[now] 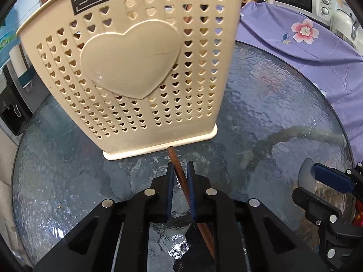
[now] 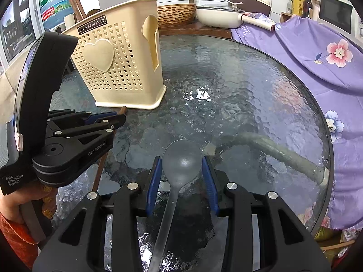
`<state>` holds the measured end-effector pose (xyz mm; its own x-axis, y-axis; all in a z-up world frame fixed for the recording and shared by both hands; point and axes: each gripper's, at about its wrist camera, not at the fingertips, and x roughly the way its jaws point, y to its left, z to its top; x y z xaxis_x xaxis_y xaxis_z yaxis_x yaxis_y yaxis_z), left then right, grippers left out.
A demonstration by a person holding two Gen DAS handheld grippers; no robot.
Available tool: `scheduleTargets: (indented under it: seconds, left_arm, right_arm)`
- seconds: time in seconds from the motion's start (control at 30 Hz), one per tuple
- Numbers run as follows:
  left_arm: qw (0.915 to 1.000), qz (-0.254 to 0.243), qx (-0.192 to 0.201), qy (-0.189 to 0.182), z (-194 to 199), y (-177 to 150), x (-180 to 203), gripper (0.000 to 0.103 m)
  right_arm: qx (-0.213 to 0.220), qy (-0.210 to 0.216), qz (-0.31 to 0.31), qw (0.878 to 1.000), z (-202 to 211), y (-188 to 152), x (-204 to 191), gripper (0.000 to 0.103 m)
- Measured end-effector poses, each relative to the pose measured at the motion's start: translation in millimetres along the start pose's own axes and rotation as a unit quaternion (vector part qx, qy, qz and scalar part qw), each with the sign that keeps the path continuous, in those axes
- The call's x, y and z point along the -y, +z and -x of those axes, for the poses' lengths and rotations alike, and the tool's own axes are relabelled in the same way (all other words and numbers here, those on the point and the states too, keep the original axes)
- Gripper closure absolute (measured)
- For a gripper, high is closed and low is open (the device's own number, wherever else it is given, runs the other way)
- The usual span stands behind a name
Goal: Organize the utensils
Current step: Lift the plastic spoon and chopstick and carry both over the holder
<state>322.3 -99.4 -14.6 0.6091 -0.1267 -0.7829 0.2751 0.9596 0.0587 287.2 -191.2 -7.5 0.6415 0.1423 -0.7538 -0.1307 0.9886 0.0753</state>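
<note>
The left tongs (image 1: 180, 170) are clenched on a brown chopstick (image 1: 181, 176) lying on the glass worktop (image 1: 272, 104), its far tip just short of the holder's base. The right tongs (image 2: 182, 165) grasp a grey spoon (image 2: 181, 158) by its bowl, handle running back between them. Beyond stands the cream holder (image 2: 118, 68) with chopsticks upright inside, and further off a purple cloth (image 2: 306, 52).

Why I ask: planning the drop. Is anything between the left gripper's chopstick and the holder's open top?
Only the holder's own front wall: the chopstick, clamped in the left gripper, points at its base, so it likely must rise over the rim.
</note>
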Motion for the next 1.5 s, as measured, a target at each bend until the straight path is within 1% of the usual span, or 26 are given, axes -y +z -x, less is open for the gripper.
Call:
scheduleTargets:
  seconds: [0.2,0.27,0.37,0.43,0.73,0.87,1.03,1.1,1.3,1.4,1.5]
  left_arm:
    - [0.9999,-0.003,0.006,-0.015,3.3,-6.2,5.6,0.092]
    - [0.9998,0.001,0.007,-0.019,2.7,-5.9,3.9,0.093]
    - [0.9992,0.012,0.009,-0.038,4.7,-6.3,-2.5,0.096]
    - [0.9991,0.013,0.016,-0.036,9.8,-5.8,-5.2,0.096]
    - [0.9959,0.026,0.068,-0.053,54.5,-3.4,-22.6,0.096]
    - [0.9933,0.032,0.093,-0.06,79.4,-4.0,-34.3,0.096]
    - [0.9905,0.033,0.118,-0.064,100.9,-4.0,-40.7,0.096]
    - [0.9889,0.034,0.129,-0.066,111.6,-4.6,-43.6,0.096]
    - [0.9839,0.036,0.157,-0.077,139.1,-3.8,-49.5,0.096]
    - [0.981,0.038,0.17,-0.086,151.7,-3.6,-52.4,0.096]
    - [0.9775,0.04,0.186,-0.092,166.4,-4.1,-55.0,0.096]
  right_arm:
    - [-0.001,0.002,0.0,1.0,-1.6,-2.0,-1.6,0.066]
    - [0.0,0.002,-0.001,1.0,-1.6,-2.3,-1.4,0.066]
    - [0.006,0.005,-0.002,1.0,0.5,-2.3,-0.2,0.066]
    - [0.011,0.009,-0.003,1.0,2.8,-1.8,0.5,0.066]
    - [0.042,0.023,0.005,0.999,19.2,7.2,-4.7,0.066]
    - [0.058,0.036,0.002,0.998,30.6,15.1,-6.1,0.066]
    - [0.074,0.054,-0.002,0.996,48.2,23.3,-6.8,0.066]
    - [0.083,0.06,0.001,0.995,58.2,27.3,-8.4,0.066]
    - [0.109,0.06,0.018,0.992,82.9,34.6,-17.4,0.066]
    - [0.115,0.062,0.026,0.991,91.0,35.7,-21.3,0.066]
    - [0.116,0.073,0.028,0.99,96.7,38.1,-22.2,0.066]
